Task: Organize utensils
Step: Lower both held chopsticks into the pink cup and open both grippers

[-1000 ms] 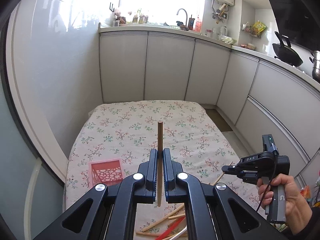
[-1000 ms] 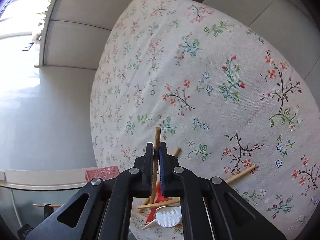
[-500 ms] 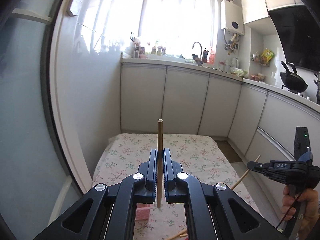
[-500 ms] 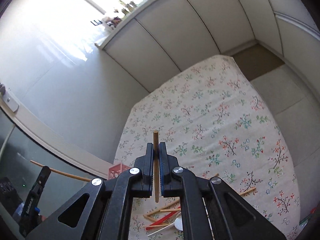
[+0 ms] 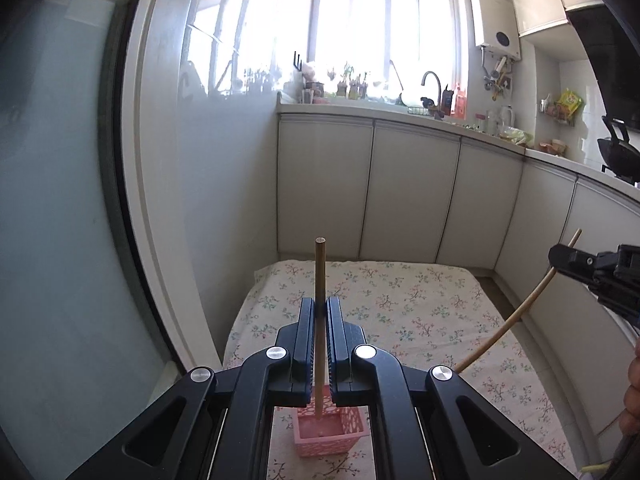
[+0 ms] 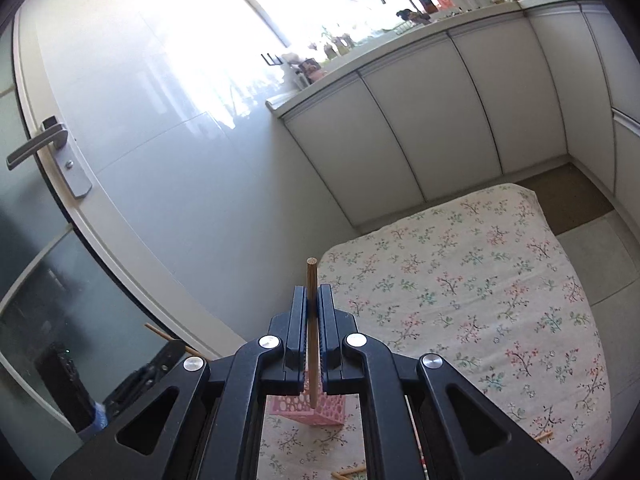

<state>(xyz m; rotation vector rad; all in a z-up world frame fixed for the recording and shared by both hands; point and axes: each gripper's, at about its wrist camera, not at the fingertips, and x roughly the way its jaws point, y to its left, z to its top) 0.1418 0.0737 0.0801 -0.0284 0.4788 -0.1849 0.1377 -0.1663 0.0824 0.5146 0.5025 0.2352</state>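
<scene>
My left gripper (image 5: 320,304) is shut on a wooden chopstick (image 5: 320,272) that stands upright between its jaws. The stick's lower end hangs over a pink perforated basket (image 5: 344,434) on the floral-cloth table (image 5: 420,312). My right gripper (image 6: 312,292) is shut on a second chopstick (image 6: 311,280), also upright above the basket (image 6: 326,410). In the left wrist view the right gripper (image 5: 560,258) comes in from the right edge with its slanted chopstick (image 5: 516,312). The right wrist view shows the left gripper (image 6: 176,346) low on the left.
Loose chopsticks (image 6: 348,472) lie on the cloth near the front edge. White cabinets (image 5: 412,188) with a sink counter run behind and right of the table. A glass door with a lever handle (image 6: 40,148) stands on the left. A hand (image 5: 634,396) shows at the right edge.
Both grippers rose with their chopsticks. The right one climbed far off the utensil pile and rolled upright. The pink basket has come to lie right under both grippers.
</scene>
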